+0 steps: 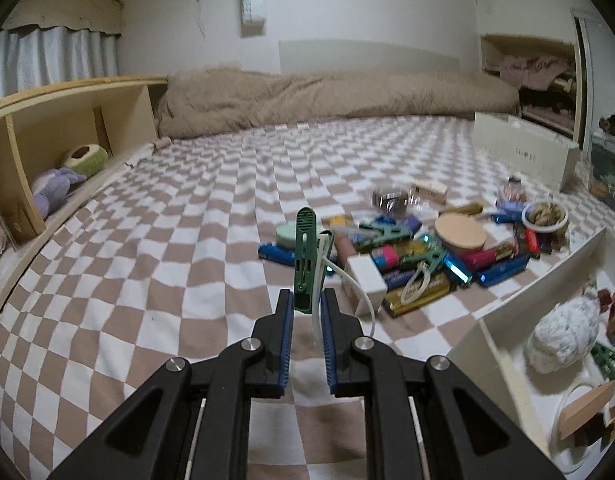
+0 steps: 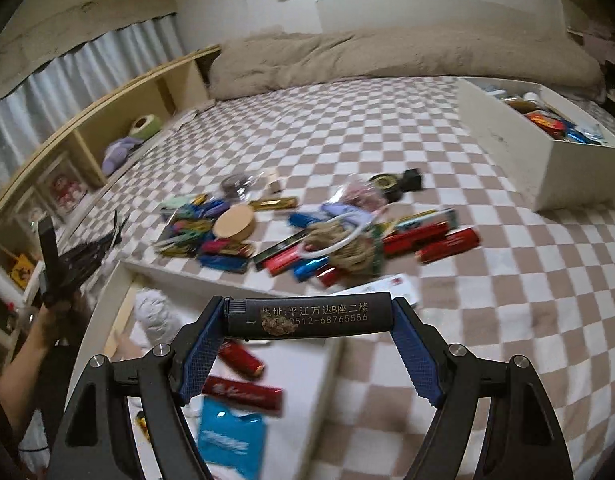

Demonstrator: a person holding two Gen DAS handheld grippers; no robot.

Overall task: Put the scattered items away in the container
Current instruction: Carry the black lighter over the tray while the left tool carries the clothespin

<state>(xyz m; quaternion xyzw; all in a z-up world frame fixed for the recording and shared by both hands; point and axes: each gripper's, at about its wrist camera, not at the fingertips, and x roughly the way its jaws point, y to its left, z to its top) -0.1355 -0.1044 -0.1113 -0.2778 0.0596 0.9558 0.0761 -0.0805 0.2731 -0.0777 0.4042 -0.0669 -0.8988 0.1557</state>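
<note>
Container (image 1: 519,312), cream, open-topped: beside scattered pile (image 1: 407,248) on checked bedspread (image 1: 167,260). Left view: left gripper (image 1: 307,304) clamped on green clothes peg (image 1: 305,256). Right view: second box (image 2: 547,160) beyond pile; right gripper (image 2: 309,316) gripping black cylinder (image 2: 311,314) endwise above container.

The bed is covered by a matt woven cloth sheet (image 1: 179,240) in brown and white checks, with a fuzzy, plush beige blanket (image 1: 327,96) at its twelve o'clock edge. The shelf (image 1: 79,108) at nine o'clock looks like pale, matt wood. The green clothes peg (image 1: 305,256) is smooth plastic with a slight sheen. The fingers (image 1: 286,344) have matt black plastic bodies, ribbed blue rubbery pads and shiny metal pins. The black tube (image 2: 315,316) is matt, printed in gold lettering. The red lighters (image 2: 447,246) and blue lighters (image 1: 501,270) are glossy. The round lid (image 1: 459,236) looks like smooth matt wood. The white container (image 2: 547,176) has dull, scuffed walls.
</note>
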